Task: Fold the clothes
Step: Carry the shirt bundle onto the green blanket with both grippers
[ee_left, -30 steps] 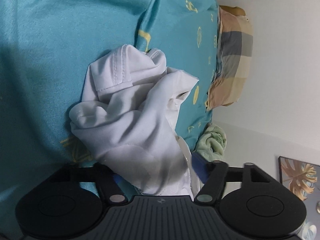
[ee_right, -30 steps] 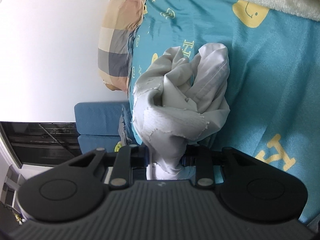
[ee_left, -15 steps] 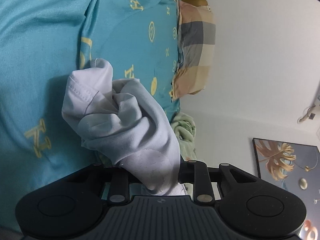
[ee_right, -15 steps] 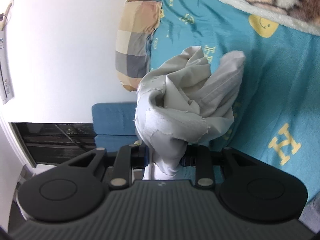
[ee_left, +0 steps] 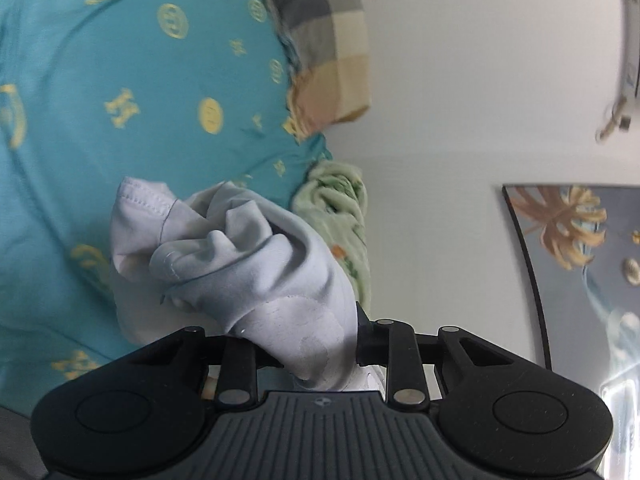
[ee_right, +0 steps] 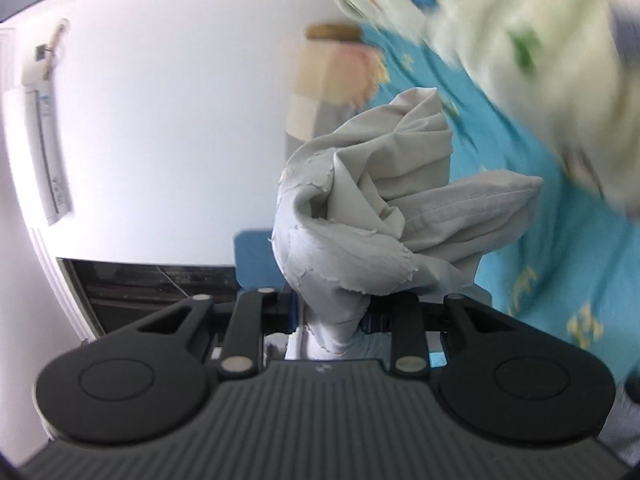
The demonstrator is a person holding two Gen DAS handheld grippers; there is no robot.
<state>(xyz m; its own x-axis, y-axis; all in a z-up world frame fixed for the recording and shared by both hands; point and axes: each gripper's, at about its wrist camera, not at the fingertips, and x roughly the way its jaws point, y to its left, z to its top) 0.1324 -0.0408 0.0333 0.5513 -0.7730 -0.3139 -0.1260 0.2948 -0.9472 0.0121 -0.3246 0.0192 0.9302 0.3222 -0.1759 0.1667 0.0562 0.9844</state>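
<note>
A crumpled white garment [ee_left: 240, 264] bunches up in front of my left gripper [ee_left: 316, 348], which is shut on a thick wad of it; a stitched hem shows at the upper left of the bundle. In the right wrist view the same white garment [ee_right: 376, 220] rises in a twisted knot out of my right gripper [ee_right: 332, 320], shut on its lower end. The fingertips of both grippers are hidden by cloth. The garment hangs lifted above the teal bedsheet [ee_left: 120, 100].
A checked pillow [ee_left: 328, 40] lies at the head of the bed against a white wall. A pale green floral blanket [ee_left: 340, 208] sits at the bed's edge and fills the upper right of the right wrist view [ee_right: 520, 40]. A framed leaf picture [ee_left: 580, 260] hangs on the wall.
Both grippers have swung upward and tilted toward the wall with the garment still held. The bed has dropped away in view and the right view is motion-blurred.
</note>
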